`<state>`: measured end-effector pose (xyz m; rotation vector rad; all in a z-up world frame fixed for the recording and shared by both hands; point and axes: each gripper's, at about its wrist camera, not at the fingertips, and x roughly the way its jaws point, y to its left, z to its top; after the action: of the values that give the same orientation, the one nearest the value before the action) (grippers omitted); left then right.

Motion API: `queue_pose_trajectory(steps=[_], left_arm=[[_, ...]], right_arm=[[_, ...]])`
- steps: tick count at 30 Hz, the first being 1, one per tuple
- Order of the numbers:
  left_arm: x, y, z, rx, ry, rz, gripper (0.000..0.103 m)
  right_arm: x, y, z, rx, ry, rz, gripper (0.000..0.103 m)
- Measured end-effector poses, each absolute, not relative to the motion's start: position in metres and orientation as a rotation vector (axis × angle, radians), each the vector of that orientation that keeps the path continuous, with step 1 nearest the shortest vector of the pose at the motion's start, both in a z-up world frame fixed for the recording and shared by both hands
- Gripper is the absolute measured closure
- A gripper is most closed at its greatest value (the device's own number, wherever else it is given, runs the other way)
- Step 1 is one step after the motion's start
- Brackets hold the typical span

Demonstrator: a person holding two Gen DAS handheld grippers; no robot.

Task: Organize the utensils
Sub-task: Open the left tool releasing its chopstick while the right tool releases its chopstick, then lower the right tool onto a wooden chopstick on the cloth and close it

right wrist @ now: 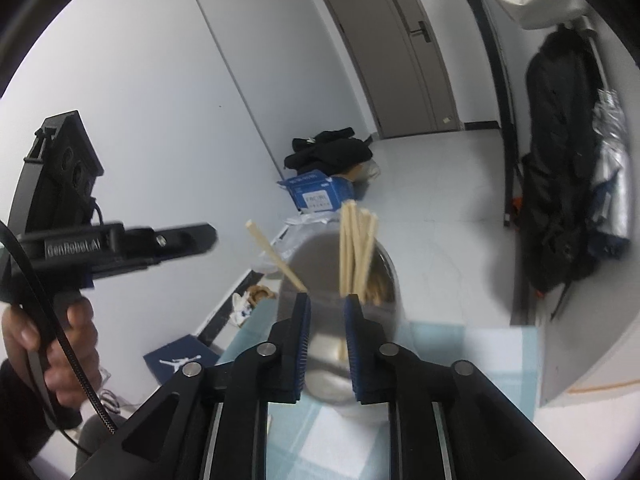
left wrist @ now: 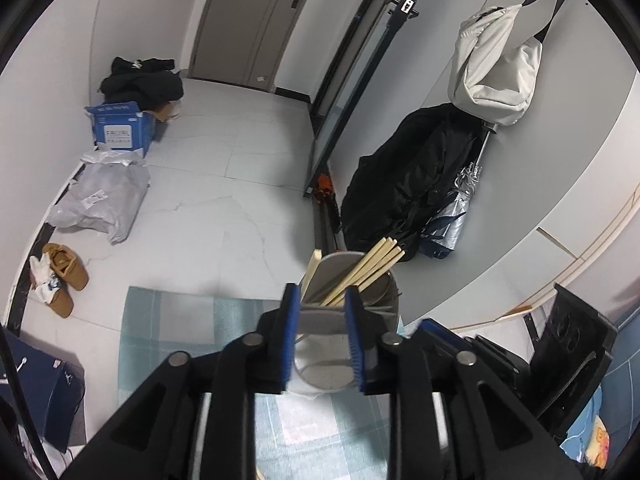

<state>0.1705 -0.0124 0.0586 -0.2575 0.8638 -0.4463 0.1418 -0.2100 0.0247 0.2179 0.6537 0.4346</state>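
A grey metal utensil holder stands on a light blue checked cloth and holds several wooden chopsticks. My left gripper is open just in front of the holder, a finger on each side of its near wall, holding nothing. In the right wrist view the holder stands close ahead with chopsticks upright in it and one chopstick leaning left. My right gripper is open and empty right before it. The left gripper shows at the left, held in a hand.
The right gripper's body sits close at the right of the holder. Beyond the cloth's edge lies a tiled floor with a blue box, a grey bag, shoes and a black backpack against the wall.
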Motion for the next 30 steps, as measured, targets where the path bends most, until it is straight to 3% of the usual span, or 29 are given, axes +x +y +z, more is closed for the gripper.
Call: queue_pose_trajectory(steps=[2,4,7,11,15,20,30], left_arm=[[0.164,-0.011,0.060,-0.259,0.852,-0.423,0.067],[0.152,-0.011,0.063,-0.238,0.831,-0.384,0.065],[0.134,-0.010,0.070,-0.220,0.796,-0.355,0.063],[0.106,-0.009,0.082,-0.197,0.716,-0.297,0.036],[0.080,-0.008,0.088,-0.185,0.659,-0.257,0.031],[0.057,0.001,0.084,-0.206,0.607,-0.210,0.019],[0.031,0.010,0.062,-0.222,0.566,-0.134,0.007]], right_arm=[[0.132,-0.214,0.026,0.218,0.649,0.423,0.080],[0.118,-0.217,0.029,0.216,0.633,0.407,0.069],[0.100,-0.220,0.036,0.222,0.611,0.399,0.067],[0.075,-0.223,0.047,0.215,0.567,0.390,0.058],[0.051,-0.218,0.056,0.214,0.531,0.378,0.042],[0.025,-0.215,0.055,0.208,0.520,0.373,0.039],[-0.012,-0.206,0.041,0.195,0.508,0.361,0.028]])
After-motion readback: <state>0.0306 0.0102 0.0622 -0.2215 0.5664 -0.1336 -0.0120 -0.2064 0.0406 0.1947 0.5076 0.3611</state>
